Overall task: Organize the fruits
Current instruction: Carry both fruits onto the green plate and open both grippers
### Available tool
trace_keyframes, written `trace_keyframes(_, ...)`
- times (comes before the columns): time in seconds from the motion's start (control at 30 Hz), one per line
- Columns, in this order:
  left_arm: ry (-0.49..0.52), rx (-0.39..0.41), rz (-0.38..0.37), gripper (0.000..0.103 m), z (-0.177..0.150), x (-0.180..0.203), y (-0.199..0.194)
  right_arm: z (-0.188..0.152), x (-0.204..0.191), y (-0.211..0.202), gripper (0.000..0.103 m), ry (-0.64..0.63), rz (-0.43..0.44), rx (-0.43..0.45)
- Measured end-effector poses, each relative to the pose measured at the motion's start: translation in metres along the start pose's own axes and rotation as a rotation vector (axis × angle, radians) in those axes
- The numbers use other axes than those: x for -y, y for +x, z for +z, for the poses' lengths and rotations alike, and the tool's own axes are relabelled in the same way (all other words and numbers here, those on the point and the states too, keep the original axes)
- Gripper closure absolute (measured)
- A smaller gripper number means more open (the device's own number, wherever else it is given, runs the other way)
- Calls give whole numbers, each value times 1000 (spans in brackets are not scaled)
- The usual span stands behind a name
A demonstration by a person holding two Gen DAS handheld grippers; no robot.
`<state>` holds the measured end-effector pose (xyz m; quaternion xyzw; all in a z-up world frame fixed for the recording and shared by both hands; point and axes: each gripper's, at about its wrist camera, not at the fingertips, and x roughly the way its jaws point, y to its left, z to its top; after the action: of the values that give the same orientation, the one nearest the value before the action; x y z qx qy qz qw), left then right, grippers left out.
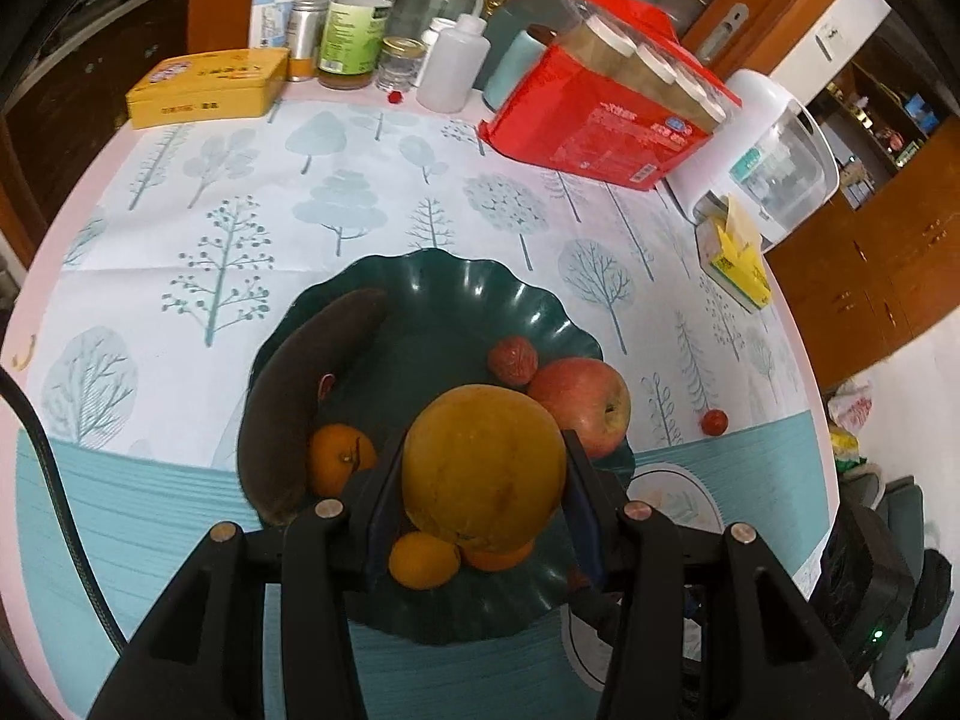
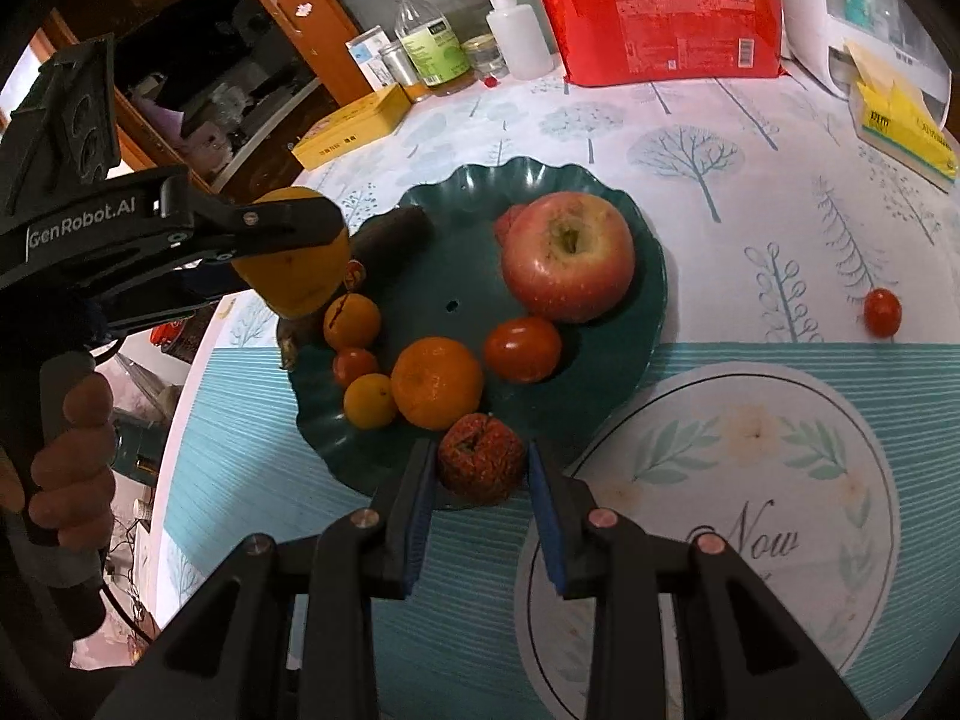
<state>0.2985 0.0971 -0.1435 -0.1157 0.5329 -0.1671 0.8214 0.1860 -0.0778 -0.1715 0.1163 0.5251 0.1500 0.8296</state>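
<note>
A dark green scalloped plate (image 1: 468, 294) (image 2: 606, 384) holds a blackened banana (image 1: 300, 396), a red apple (image 1: 585, 405) (image 2: 567, 255), several small oranges (image 2: 437, 383), a tomato (image 2: 522, 349) and a wrinkled red date (image 1: 511, 360). My left gripper (image 1: 483, 480) (image 2: 288, 252) is shut on a large yellow-orange fruit (image 1: 483, 468) (image 2: 300, 288) and holds it above the plate. My right gripper (image 2: 480, 480) is shut on a wrinkled red fruit (image 2: 479, 457) at the plate's near rim. One small red tomato (image 2: 882, 312) (image 1: 714, 422) lies on the cloth to the right.
At the table's back stand a yellow tin (image 1: 207, 87), bottles (image 1: 354, 18), a squeeze bottle (image 1: 453, 63), a red cup pack (image 1: 606, 120), a white appliance (image 1: 774, 150) and a yellow tissue box (image 1: 735, 261). A small red berry (image 1: 393, 97) lies near the bottles.
</note>
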Motion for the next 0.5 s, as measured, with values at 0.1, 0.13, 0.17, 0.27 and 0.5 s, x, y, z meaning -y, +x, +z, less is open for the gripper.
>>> trace_keyframes(0.1,12,-20,-10,57,0,-3,11,1,-1,8,72,9,-10,-11)
trace_keyframes(0.13,13,-30,-11,57,0,-5,16,1,-2,10,72,10,-13,-14)
trace_keyframes(0.17,12,-35,-10,57,-1,-6,19,2,-2,13,72,9,-17,-16)
trace_keyframes(0.27,6,-53,-8,57,-1,-11,28,2,-3,20,72,4,-29,-27)
trace_keyframes(0.5,4,-82,2,56,0,-16,41,3,-4,25,72,1,-39,-31)
